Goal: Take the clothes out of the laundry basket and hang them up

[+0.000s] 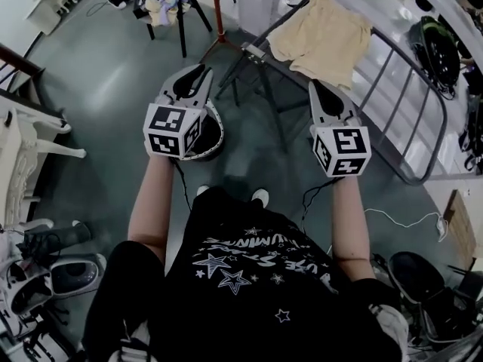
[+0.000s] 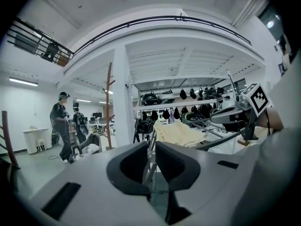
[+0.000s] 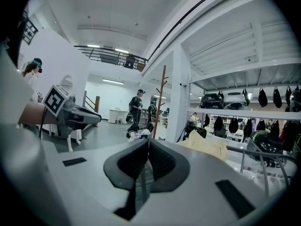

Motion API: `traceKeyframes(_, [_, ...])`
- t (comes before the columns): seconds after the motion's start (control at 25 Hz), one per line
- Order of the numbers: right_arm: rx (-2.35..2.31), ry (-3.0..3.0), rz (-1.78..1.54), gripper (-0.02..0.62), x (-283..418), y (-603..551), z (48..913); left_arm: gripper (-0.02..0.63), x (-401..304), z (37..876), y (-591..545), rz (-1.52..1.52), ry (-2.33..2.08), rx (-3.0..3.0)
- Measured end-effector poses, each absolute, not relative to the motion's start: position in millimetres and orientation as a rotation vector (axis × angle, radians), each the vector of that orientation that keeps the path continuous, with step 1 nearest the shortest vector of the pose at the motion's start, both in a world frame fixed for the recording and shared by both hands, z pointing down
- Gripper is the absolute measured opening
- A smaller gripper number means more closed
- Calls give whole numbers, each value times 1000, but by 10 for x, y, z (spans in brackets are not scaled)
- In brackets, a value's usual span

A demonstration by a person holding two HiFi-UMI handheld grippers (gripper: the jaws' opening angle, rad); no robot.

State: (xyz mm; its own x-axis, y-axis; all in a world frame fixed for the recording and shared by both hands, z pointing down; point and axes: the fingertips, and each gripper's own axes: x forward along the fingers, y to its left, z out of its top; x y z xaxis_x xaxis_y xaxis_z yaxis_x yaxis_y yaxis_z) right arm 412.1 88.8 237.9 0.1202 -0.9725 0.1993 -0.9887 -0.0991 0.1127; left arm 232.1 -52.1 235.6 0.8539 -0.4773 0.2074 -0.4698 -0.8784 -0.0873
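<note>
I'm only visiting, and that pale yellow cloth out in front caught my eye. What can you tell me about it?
The yellow garment is a pale, buttery piece of soft-looking cloth, wrinkled and limp. It is draped over the near end of a grey metal drying rack, spread fairly flat, with its edges hanging over the bars. What kind of clothing it is cannot be told from here. It is the only piece seen on that rack, and only the rack is seen touching it.
</note>
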Motion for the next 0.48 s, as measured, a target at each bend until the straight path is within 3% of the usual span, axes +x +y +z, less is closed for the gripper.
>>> traceKeyframes(0.16, [2131,-1968,161,11,3744,570,2547,35,1863,2575,-791,-383,817,-3031])
traceKeyframes(0.48, [1958,-2010,328,9,2516,-1,3181,32,408,3422,-964,-620,960,-3122])
